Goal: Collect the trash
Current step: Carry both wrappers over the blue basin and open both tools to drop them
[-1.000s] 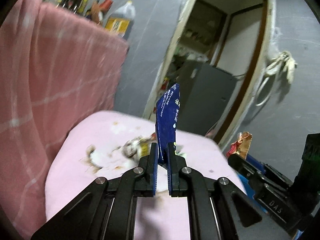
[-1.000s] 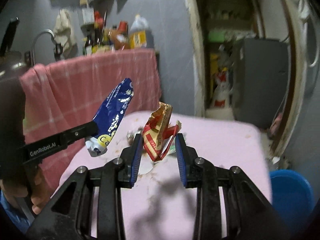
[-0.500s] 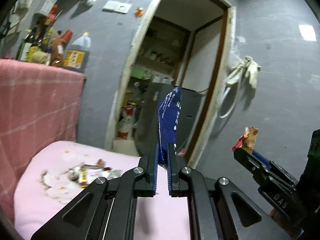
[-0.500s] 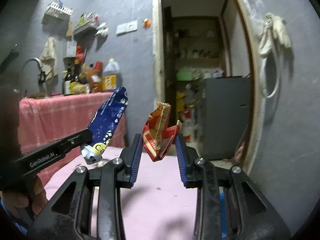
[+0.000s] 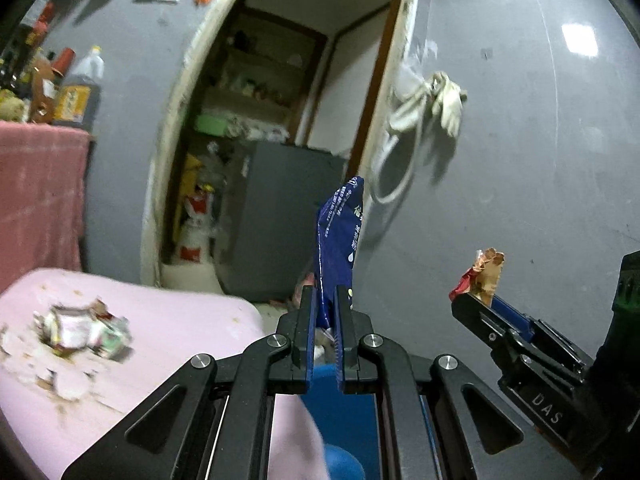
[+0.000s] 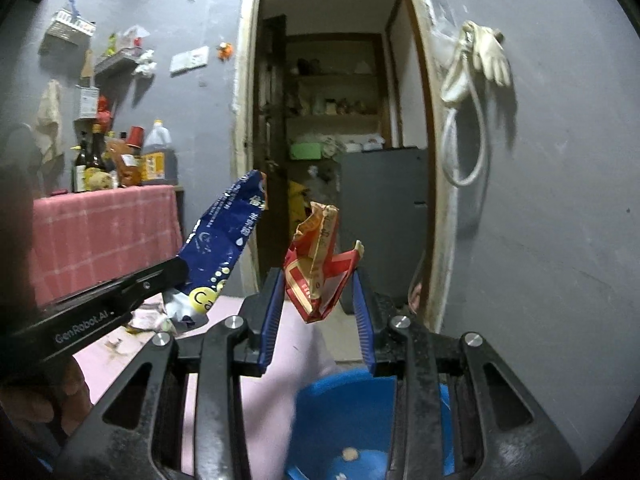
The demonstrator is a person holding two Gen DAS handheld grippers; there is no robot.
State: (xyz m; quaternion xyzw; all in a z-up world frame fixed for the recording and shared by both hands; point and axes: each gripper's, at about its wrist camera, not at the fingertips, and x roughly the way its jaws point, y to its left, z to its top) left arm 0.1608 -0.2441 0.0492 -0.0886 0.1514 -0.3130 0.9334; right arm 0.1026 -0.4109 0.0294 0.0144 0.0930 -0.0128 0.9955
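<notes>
Trash was partly gathered: the blue bin [image 6: 340, 420] sat low beside the pink table [image 5: 168, 320], where a crumpled heap of wrappers [image 5: 86, 330] was yet to be collected. The left hand-held gripper [image 5: 325, 312] was clamped tight on a blue wrapper [image 5: 340, 240], and the right hand-held gripper [image 6: 318, 308], partly open, pinched a red wrapper [image 6: 316, 268]; neither piece was binned. Only the right view showed the bin's inside; only the left showed the heap clearly.
</notes>
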